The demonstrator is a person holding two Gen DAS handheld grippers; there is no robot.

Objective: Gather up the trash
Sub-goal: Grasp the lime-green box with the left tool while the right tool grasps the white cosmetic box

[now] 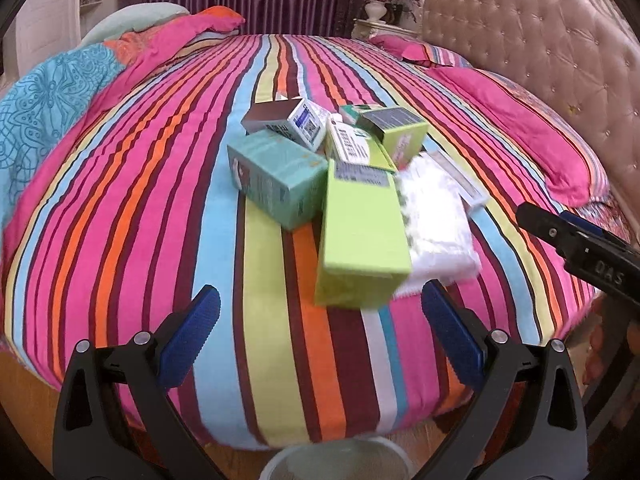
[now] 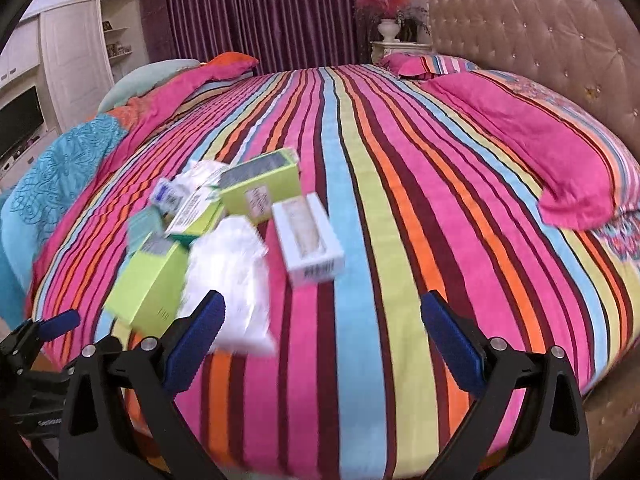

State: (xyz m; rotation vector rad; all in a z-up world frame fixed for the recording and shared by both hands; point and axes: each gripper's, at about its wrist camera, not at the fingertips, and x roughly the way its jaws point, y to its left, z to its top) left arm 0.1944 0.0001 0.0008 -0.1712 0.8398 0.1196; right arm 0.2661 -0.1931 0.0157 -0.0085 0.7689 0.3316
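Bedside, striped bedspread (image 1: 132, 184). Trash lies in one loose heap near the bed's near edge: a lime-green carton (image 1: 362, 236) closest, a teal box (image 1: 276, 178) touching its left side, a white plastic bag (image 1: 436, 224) against its right, a smaller green box (image 1: 394, 130) and a grey-and-white box (image 1: 288, 120) behind. From the right wrist view a white windowed box (image 2: 308, 240) sits at the heap's right flank.

Left gripper (image 1: 320, 340): tongs wide apart, nothing between them, hovering just short of the lime-green carton. Right gripper (image 2: 320, 344): tongs likewise apart and empty, with the plastic bag near its left finger.

A pale round rim (image 1: 338, 460) shows at the bottom of the left view, on the floor below the bed edge; probably a bin, though too little of it shows to be sure.

Step in hand, as I judge it: the approach to a first pick, nothing collected by either gripper at present. Next move likely calls for advancing the left tongs around the carton's narrow width, closing firmly, then lifting clear without dragging the bag or teal box along.
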